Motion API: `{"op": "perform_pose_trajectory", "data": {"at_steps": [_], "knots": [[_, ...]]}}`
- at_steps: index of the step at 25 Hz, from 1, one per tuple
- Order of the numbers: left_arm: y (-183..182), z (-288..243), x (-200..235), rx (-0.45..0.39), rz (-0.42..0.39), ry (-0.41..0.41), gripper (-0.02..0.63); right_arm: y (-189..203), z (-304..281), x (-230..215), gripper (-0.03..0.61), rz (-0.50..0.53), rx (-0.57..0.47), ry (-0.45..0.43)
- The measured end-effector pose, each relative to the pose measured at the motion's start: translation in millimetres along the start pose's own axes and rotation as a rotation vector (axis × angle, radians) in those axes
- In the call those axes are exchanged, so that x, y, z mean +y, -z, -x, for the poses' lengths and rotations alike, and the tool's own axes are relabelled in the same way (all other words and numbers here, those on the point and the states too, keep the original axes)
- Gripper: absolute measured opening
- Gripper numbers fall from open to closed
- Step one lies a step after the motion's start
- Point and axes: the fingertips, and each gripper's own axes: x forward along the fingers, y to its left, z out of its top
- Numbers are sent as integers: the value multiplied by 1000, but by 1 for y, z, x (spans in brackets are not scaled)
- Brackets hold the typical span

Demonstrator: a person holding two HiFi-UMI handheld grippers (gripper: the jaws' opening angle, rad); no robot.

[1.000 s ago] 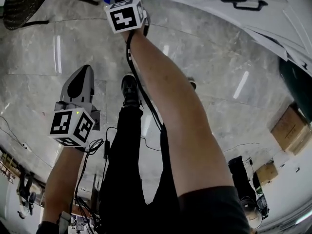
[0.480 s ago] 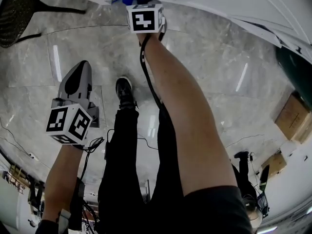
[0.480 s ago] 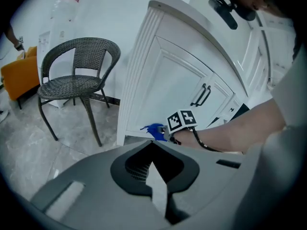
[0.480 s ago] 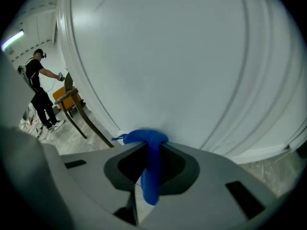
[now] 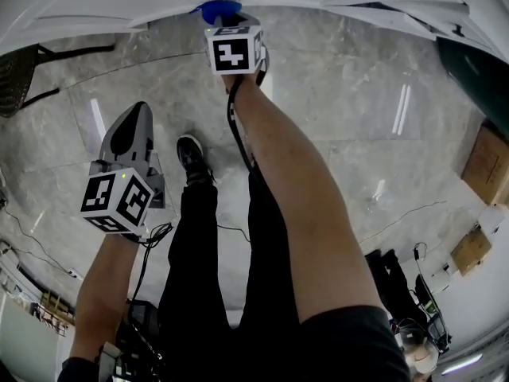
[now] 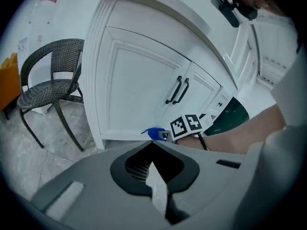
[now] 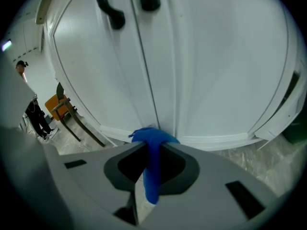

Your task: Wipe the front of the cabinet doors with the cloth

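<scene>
Sliding sideways, the right tool [image 7: 152,145] has brought the blue cloth [image 7: 152,171] to the crack between the two cabinet doors [image 7: 216,71] (low down, under the handles [image 7: 111,11]). It pinches the cloth tight. Higher parts probably need wiping next. The left tool [image 6: 152,146] is closed, holding nothing.

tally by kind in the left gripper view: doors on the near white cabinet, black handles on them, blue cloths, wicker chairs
cabinet doors: 2
black handles: 2
blue cloth: 1
wicker chair: 1
total: 6
</scene>
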Motion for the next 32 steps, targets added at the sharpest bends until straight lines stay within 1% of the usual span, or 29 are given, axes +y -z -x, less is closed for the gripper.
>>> {"op": "perform_pose_trajectory", "data": {"at_steps": [5,8,12,14,16,18,20,24,26,28,30,32], "knots": [[-24,1,-40,-19,-18,11,-2,13,69,-18,57,15,19,-19],[-43,10,-62,-36,-17,9,-2,13,116,-27,57,-34,16,-34],[-74,33,-89,-62,-13,31,-2,-3,183,-34,57,-140,-29,-37],[-88,49,-100,-74,-22,49,-2,-15,215,-30,57,-154,-55,-37],[-103,63,-108,-94,-49,60,-2,-32,242,-25,57,-142,-87,-38],[-120,72,-114,-123,-86,64,-2,-57,261,-19,57,-109,-132,-37],[-137,79,-119,-150,-110,63,-2,-84,275,-8,57,-55,-182,-41],[-166,92,-130,-202,-118,62,-2,-131,292,24,57,81,-278,-54],[-176,94,-135,-222,-120,65,-2,-148,291,37,57,151,-323,-41],[-179,92,-139,-226,-124,66,-2,-163,282,47,57,261,-369,-17],[-174,86,-142,-213,-127,63,-2,-173,270,55,57,380,-403,0],[-165,80,-145,-194,-128,61,-2,-181,261,56,57,437,-422,0]]}}
